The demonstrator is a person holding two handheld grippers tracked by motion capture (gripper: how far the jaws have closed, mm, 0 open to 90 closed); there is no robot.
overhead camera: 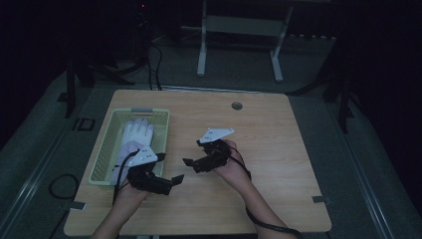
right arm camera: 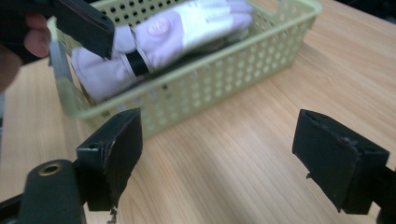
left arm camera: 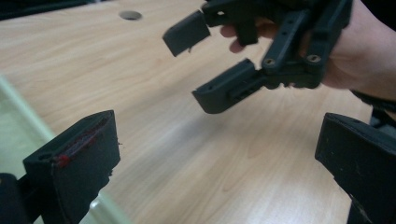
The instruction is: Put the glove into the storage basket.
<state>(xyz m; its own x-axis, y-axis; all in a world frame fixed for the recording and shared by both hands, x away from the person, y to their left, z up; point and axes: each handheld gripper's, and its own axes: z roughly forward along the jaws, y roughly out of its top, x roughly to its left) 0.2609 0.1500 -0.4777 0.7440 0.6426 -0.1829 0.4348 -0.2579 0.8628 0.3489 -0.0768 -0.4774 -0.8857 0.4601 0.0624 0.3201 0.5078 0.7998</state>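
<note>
High view shows white gloves (overhead camera: pixel 137 134) lying in the green basket (overhead camera: pixel 107 149). Both grippers, left (overhead camera: pixel 166 183) and right (overhead camera: pixel 191 162), are wide open and empty. Next, probably, one reaches in for a glove.

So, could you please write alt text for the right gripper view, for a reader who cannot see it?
A pale green perforated basket sits on a wooden table and holds a white glove. The right gripper, jaws wide apart and holding nothing, points toward the basket from in front. One jaw of the left gripper hangs by the basket's left end.
</note>
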